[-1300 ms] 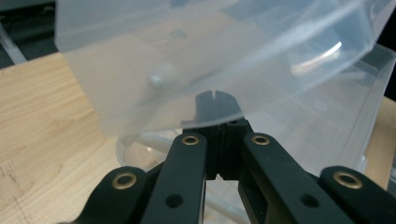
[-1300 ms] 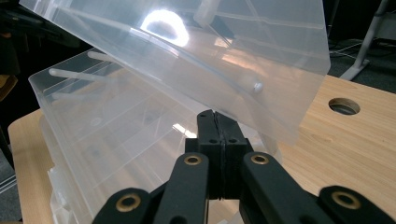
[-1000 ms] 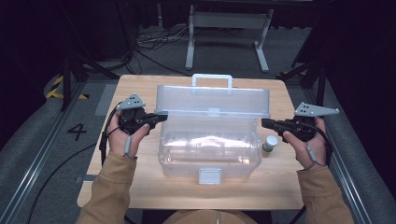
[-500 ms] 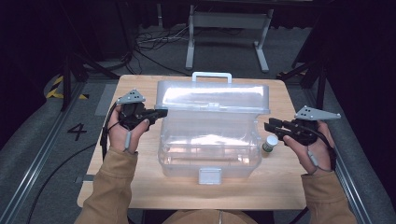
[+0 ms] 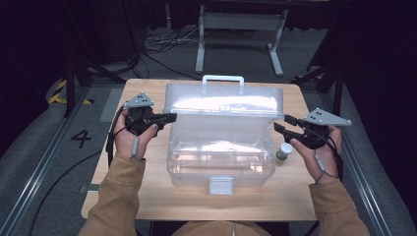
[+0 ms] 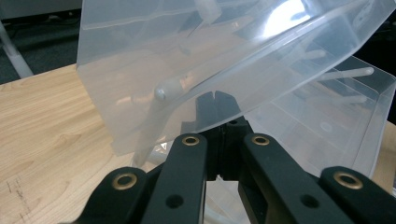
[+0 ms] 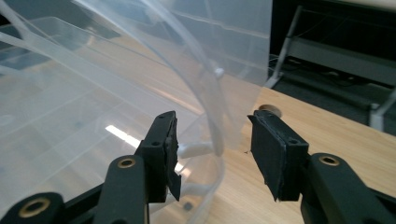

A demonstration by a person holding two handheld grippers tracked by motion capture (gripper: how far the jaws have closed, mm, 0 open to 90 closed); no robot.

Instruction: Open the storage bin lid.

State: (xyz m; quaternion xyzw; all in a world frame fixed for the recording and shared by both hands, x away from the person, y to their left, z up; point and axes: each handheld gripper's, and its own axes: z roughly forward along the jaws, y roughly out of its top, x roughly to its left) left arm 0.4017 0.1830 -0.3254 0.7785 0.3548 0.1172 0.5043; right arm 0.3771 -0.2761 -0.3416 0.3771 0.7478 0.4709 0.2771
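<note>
A clear plastic box (image 5: 221, 157) stands on the wooden table (image 5: 147, 191) with its lid (image 5: 223, 98) tilted up and back. My left gripper (image 5: 172, 117) is shut on the lid's left edge; in the left gripper view its closed tips (image 6: 217, 100) show through the lid (image 6: 187, 56). At the lid's right side, my right gripper (image 5: 280, 125) has just been opening its jaws. In the right gripper view the lid's edge (image 7: 219, 116) passes between the spread pads (image 7: 275, 144) without touching them.
A small bottle (image 5: 283, 151) with a white cap stands on the table beside the box's right wall, under my right hand. The box's white latch (image 5: 221, 185) faces the near table edge and its handle (image 5: 223, 78) the far side. Metal stands and cables lie beyond the table.
The right gripper's jaws have opened off the lid's right edge and that hand has sunk slightly. The lid has tipped a little further up and back. The left gripper keeps its grip.
</note>
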